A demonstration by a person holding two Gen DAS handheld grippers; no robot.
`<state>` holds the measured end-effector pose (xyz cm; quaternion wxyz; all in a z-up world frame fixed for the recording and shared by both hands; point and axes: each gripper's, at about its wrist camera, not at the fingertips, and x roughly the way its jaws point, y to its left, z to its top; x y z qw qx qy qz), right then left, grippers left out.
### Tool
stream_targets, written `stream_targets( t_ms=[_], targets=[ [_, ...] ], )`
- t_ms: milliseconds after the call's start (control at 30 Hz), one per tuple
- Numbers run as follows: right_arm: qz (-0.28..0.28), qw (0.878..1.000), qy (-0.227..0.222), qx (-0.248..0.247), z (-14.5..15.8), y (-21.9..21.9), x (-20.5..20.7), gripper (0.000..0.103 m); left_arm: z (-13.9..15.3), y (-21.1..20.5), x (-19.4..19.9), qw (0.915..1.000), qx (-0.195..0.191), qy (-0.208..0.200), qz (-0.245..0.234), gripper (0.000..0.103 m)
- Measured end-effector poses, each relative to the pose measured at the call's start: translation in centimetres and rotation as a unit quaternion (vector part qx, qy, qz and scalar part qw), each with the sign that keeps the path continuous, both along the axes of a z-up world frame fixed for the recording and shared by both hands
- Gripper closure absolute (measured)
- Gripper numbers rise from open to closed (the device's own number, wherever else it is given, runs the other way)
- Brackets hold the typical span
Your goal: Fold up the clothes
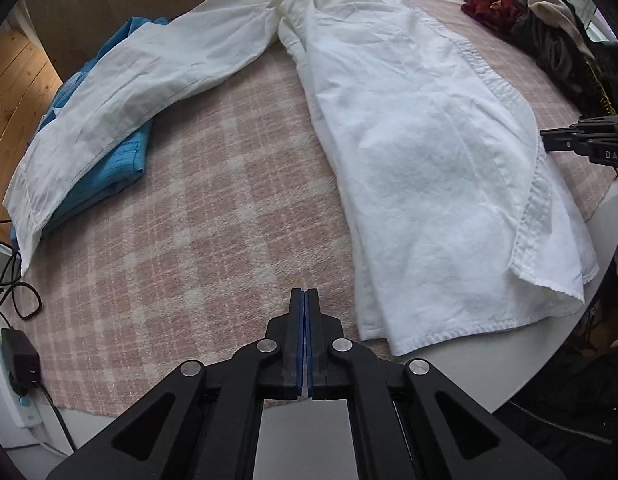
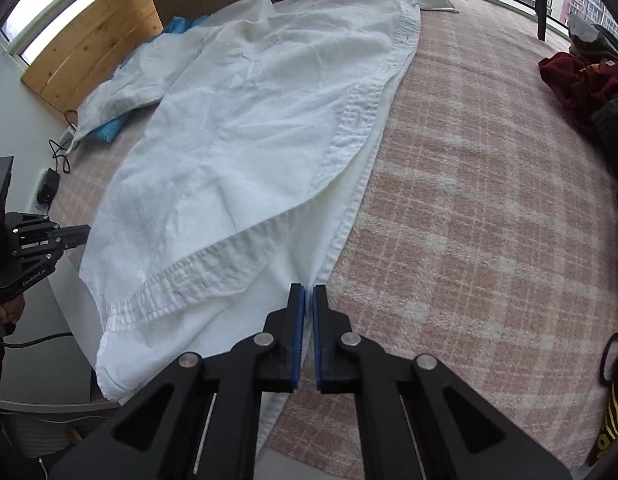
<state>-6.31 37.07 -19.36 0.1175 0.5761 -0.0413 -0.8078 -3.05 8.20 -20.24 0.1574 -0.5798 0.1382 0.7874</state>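
Left wrist view: the left gripper (image 1: 305, 294) sits at bottom centre, jaws pressed together on nothing, over the pink checked cloth (image 1: 213, 208). The white shirt (image 1: 421, 152) lies spread across the centre and right of the frame, one sleeve (image 1: 121, 92) reaching to the upper left over a blue garment (image 1: 109, 176). A dark clothes pile (image 1: 549, 36) fills the upper right.

Right wrist view: the right gripper (image 2: 308, 290), at bottom centre, has its jaws nearly together at the shirt's front edge (image 2: 349, 204); I cannot tell whether fabric is pinched.
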Motion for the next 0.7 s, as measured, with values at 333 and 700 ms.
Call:
stream_targets(
  t_ms=[333, 700],
  targets=[
    [0.099, 0.995, 0.007, -0.013, 1.1, -6.9, 2.6, 0.095, 3.0, 4.6, 1.3, 0.9964, 0.037, 0.026, -0.071, 0.099],
    [0.031, 0.999, -0.021, -0.029, 2.1, -1.3, 9.7, 0.095, 1.7, 10.7, 1.2, 0.9821, 0.093, -0.026, -0.162, 0.077]
  ],
)
